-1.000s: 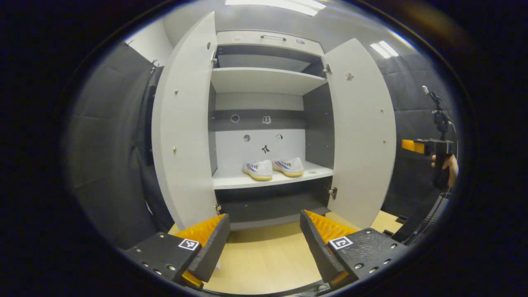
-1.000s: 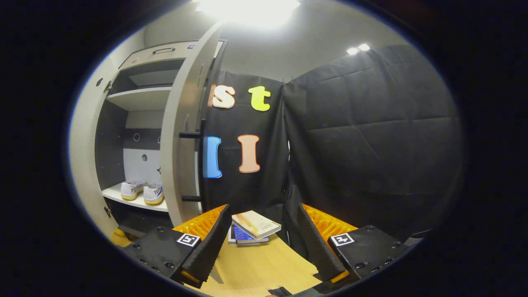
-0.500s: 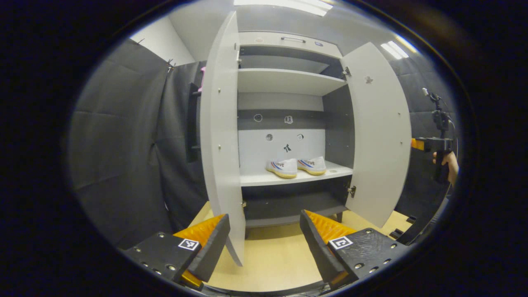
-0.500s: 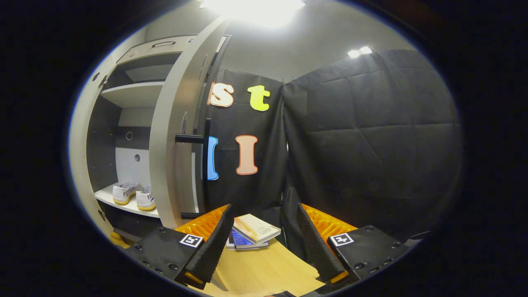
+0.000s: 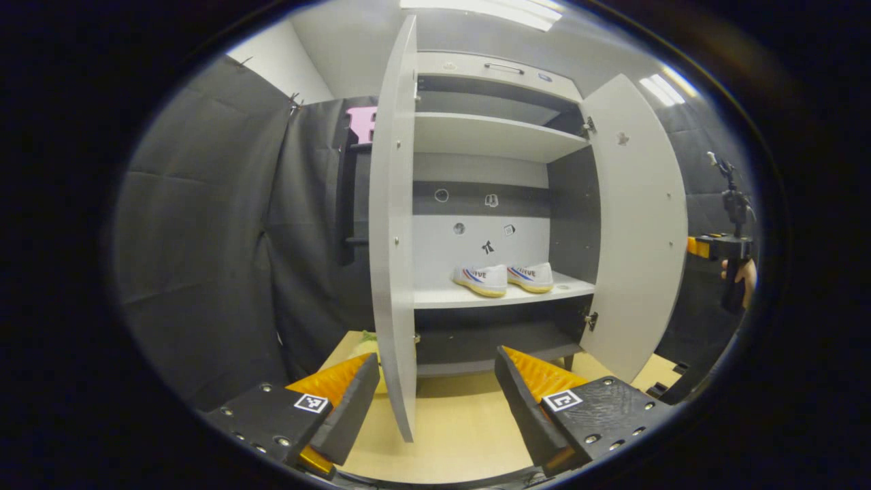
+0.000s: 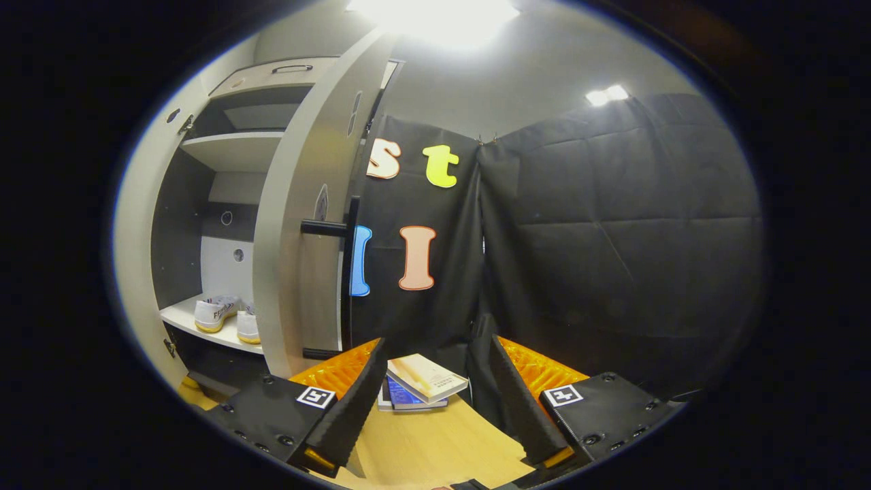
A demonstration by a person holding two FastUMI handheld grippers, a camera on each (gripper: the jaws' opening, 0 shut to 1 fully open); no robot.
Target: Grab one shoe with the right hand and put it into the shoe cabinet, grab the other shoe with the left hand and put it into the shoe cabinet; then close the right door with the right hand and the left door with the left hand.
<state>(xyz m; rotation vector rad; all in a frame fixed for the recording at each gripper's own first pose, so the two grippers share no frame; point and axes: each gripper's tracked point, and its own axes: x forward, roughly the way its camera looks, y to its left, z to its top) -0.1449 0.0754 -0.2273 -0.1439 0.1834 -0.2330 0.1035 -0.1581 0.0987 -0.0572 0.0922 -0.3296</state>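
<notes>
Two shoes (image 5: 502, 279) sit side by side on the middle shelf (image 5: 435, 297) of the cabinet (image 5: 490, 136), so loading is done and only the doors remain. Both doors stand open. Left gripper (image 5: 435, 401) is released, empty, low in front of the cabinet with the left door (image 5: 393, 224) edge-on between its fingers, likely lining up to push. Right gripper (image 6: 432, 401) is released too, outside the right door (image 6: 299, 224) near its handle (image 6: 326, 228). Versus a second ago, the left camera has swung leftward and the right one nearer the handle.
</notes>
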